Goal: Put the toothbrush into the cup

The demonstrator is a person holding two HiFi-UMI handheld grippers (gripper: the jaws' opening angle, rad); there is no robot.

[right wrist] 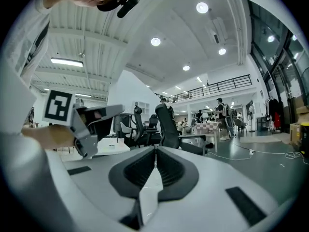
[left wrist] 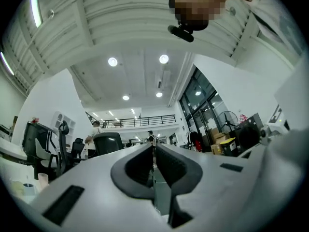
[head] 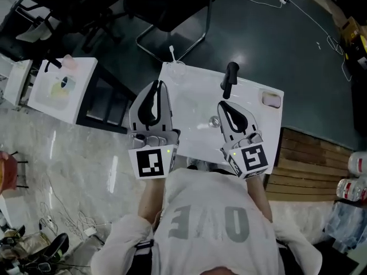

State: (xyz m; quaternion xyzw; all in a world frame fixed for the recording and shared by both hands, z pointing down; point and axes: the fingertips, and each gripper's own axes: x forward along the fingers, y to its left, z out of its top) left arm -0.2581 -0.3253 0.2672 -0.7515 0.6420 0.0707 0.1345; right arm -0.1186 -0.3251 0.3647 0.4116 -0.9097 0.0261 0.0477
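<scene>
White toothbrush (head: 172, 54) stands roughly upright in clear cup (head: 177, 71)

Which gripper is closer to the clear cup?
Left. The left gripper is just short of the cup, slightly to its left; the right gripper sits farther off, to the cup's right.

A small clear see-through cup (head: 177, 71) stands upright at the far left corner of the white washbasin top (head: 252, 87), close to its edge. Its glassy wall is pale and hard to make out against the white surface. A thin white toothbrush (head: 172, 54) stands in the cup, its lower end inside. Its slim upper part rises above the rim, leans slightly to the left and shows against the dark floor beyond. Which end is uppermost is too small to tell.
</scene>
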